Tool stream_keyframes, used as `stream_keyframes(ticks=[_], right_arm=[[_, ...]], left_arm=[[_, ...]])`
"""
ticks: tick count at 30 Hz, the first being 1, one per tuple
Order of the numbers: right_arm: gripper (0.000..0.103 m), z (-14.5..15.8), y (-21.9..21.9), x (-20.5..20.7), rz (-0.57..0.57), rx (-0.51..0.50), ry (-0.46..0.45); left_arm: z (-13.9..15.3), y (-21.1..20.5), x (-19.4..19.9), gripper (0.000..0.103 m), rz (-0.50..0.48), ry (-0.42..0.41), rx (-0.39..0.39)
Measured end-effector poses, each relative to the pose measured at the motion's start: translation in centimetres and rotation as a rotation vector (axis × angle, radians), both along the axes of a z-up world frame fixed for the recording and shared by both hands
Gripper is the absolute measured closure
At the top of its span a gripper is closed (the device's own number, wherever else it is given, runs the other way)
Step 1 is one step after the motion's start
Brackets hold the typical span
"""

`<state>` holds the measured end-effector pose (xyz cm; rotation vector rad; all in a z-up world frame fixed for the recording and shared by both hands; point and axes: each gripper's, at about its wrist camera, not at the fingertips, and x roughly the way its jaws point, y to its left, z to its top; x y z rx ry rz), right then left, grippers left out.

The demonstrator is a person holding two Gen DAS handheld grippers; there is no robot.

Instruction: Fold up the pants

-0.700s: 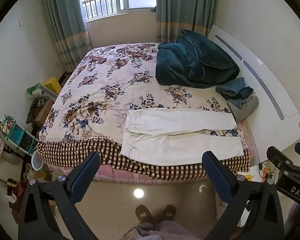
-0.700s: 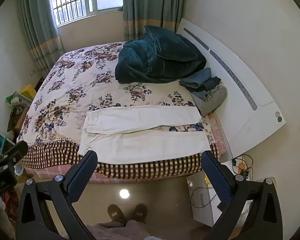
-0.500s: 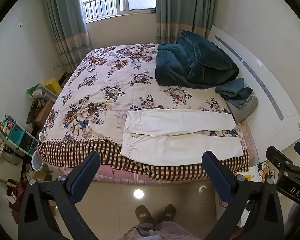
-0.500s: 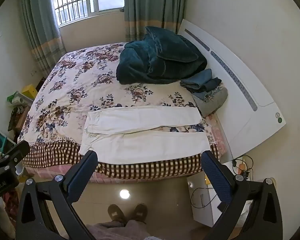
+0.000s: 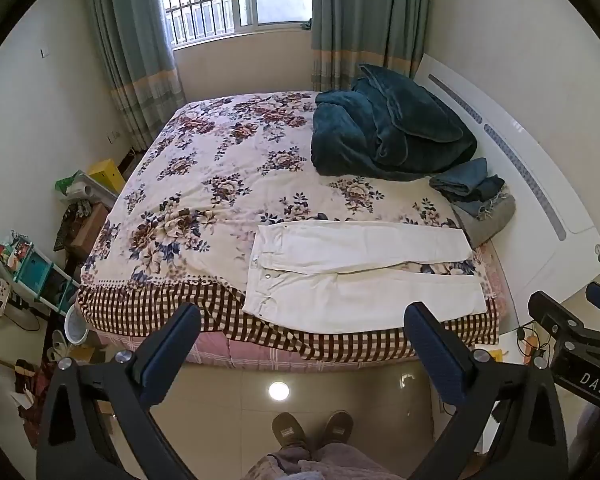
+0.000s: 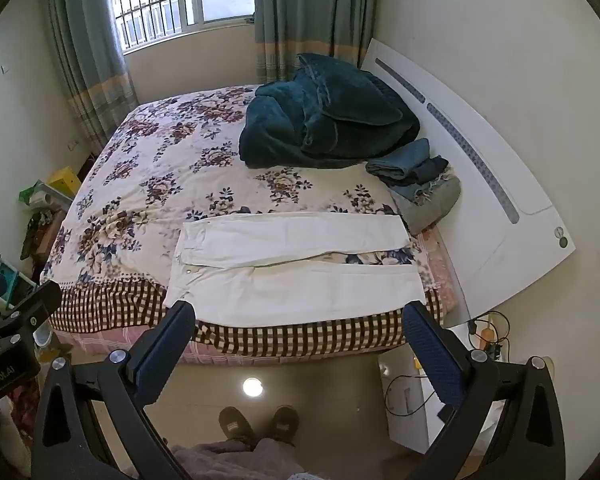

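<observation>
White cotton pants [image 5: 360,276] lie flat on the floral-sheeted bed [image 5: 220,184] — left gripper [image 5: 300,320] and right gripper [image 6: 298,318] both hover above, jaws spread wide, holding nothing.

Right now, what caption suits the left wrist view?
White pants lie flat on the floral bed, open left gripper hovering above.

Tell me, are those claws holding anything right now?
Nothing. The left claw and the right claw are open and empty; the white pants lie flat on the bed.

"DAS" read in white letters on black body of right claw [image 5: 572,344], seen right of left claw [image 5: 300,338]. Partial "...enRobot.AI" read on left claw body [image 6: 4,376], left of right claw [image 6: 300,336].
</observation>
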<state>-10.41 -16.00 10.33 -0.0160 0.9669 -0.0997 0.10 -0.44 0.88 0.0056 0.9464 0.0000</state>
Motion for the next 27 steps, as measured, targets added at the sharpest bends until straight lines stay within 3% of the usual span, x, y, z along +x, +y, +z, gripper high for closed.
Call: stream_keyframes(ticks=[27], right_arm=[[0.0,0.0,0.7,0.3,0.009,0.001,-0.001]], left_arm=[[1.1,0.1,0.7,0.0,0.002,-0.003,-0.004]])
